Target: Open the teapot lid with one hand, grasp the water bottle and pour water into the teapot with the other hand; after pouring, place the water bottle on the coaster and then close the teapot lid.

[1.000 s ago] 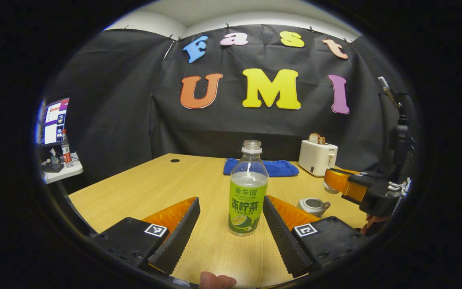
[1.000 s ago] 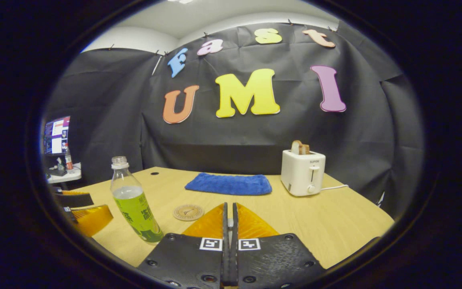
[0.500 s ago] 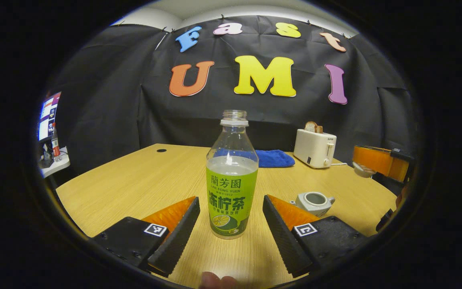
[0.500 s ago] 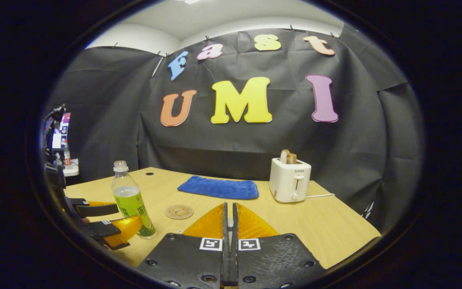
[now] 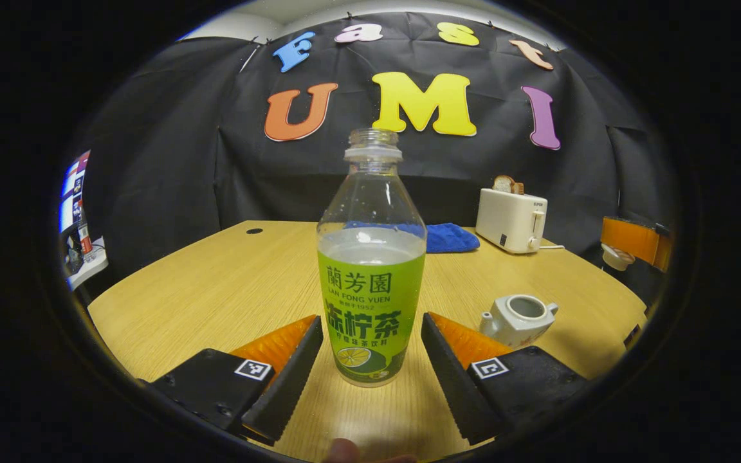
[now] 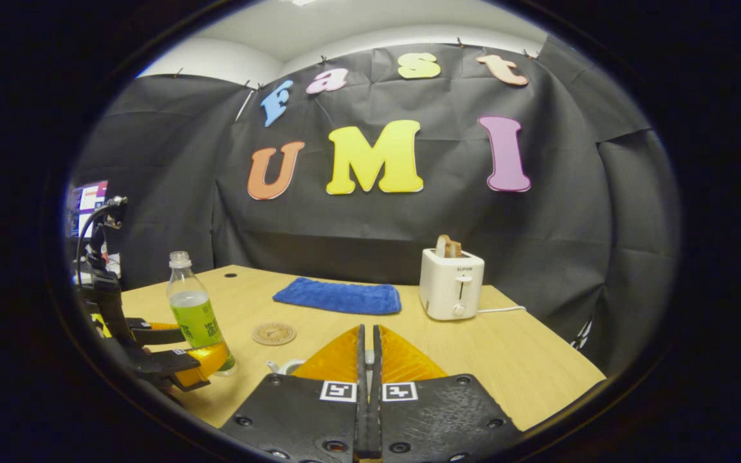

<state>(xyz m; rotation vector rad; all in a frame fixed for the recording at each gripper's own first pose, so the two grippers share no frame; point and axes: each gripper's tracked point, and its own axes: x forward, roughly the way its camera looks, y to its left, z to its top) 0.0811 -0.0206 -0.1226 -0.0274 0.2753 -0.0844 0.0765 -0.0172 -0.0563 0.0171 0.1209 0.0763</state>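
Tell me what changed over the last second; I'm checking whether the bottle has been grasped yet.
The left gripper has moved in on the water bottle, which now stands between its open fingers, not yet gripped. The right gripper has lifted the lid further from the open teapot. Unmoved: bottle upright on the table, coaster, toaster, blue cloth.

Clear plastic water bottle wears a bright green label with darker green characters and a lemon picture; small ceramic teapot is off-white; round coaster is tan; folded cloth is deep blue; boxy toaster is white; wooden table shows pale, fine grain.
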